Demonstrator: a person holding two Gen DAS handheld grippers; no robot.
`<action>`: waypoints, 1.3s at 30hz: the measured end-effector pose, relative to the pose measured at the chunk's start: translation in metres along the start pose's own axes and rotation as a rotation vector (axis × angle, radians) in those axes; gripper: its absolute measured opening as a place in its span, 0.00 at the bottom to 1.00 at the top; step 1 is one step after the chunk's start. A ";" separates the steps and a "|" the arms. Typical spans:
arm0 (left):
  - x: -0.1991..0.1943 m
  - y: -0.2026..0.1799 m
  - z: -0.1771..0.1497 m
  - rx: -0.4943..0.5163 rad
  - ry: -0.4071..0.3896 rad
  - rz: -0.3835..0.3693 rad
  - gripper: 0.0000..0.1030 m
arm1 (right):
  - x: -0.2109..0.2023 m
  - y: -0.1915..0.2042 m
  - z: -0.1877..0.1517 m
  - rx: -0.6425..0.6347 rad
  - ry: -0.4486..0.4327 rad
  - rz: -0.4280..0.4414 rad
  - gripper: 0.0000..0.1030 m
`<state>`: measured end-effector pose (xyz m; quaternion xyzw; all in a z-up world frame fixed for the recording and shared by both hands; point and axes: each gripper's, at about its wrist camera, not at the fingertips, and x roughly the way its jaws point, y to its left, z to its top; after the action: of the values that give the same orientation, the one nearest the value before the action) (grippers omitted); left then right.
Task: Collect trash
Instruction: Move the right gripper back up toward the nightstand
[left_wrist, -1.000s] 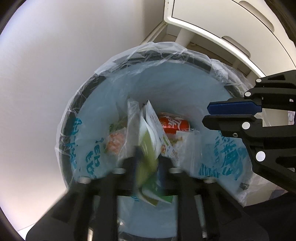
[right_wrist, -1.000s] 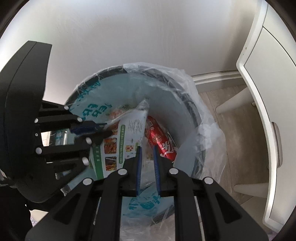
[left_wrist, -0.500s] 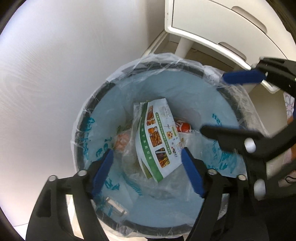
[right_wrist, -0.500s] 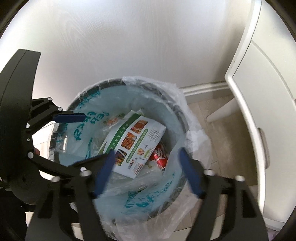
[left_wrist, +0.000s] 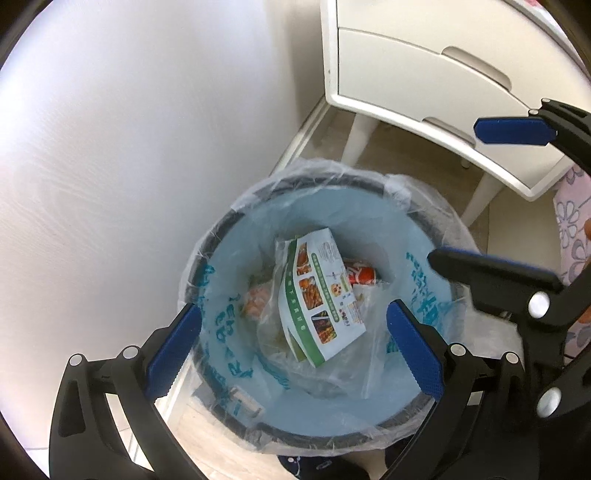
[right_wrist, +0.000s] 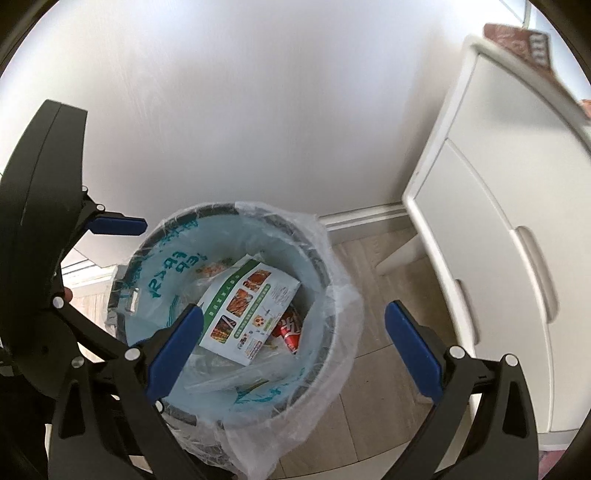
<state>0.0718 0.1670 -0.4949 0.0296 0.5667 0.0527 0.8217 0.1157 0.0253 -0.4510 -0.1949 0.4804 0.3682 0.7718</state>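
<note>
A round trash bin (left_wrist: 221, 236) lined with a clear blue-printed bag stands on the floor by the wall; it also shows in the right wrist view (right_wrist: 325, 280). Inside lie a food leaflet (left_wrist: 317, 295) with green edging, a red soda can (left_wrist: 362, 275) and other wrappers. The leaflet (right_wrist: 251, 310) and can (right_wrist: 290, 328) also show in the right wrist view. My left gripper (left_wrist: 291, 350) is open and empty above the bin. My right gripper (right_wrist: 293, 350) is open and empty above the bin, and it also shows in the left wrist view (left_wrist: 476, 195).
A white cabinet (left_wrist: 424, 74) on legs stands right of the bin, with drawer handles; it also shows in the right wrist view (right_wrist: 498, 240). A white wall (right_wrist: 240, 110) is behind the bin. Wood-look floor (right_wrist: 369, 387) surrounds it. A floral fabric (left_wrist: 572, 221) is at the far right.
Both grippers were shut, the left on the leaflet; both opened, the leaflet dropped flat into the bin, and both grippers have risen away from it.
</note>
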 end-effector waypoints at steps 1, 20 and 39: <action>-0.002 -0.001 0.000 -0.003 -0.004 0.004 0.94 | -0.005 -0.001 0.001 0.003 -0.010 -0.007 0.93; -0.103 0.004 0.037 -0.084 -0.232 0.102 0.94 | -0.129 -0.032 0.022 0.124 -0.270 -0.131 0.93; -0.192 -0.075 0.106 0.087 -0.440 -0.026 0.94 | -0.232 -0.095 0.015 0.353 -0.435 -0.310 0.93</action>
<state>0.1074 0.0709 -0.2869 0.0684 0.3761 0.0101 0.9240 0.1344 -0.1154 -0.2437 -0.0456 0.3251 0.1903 0.9252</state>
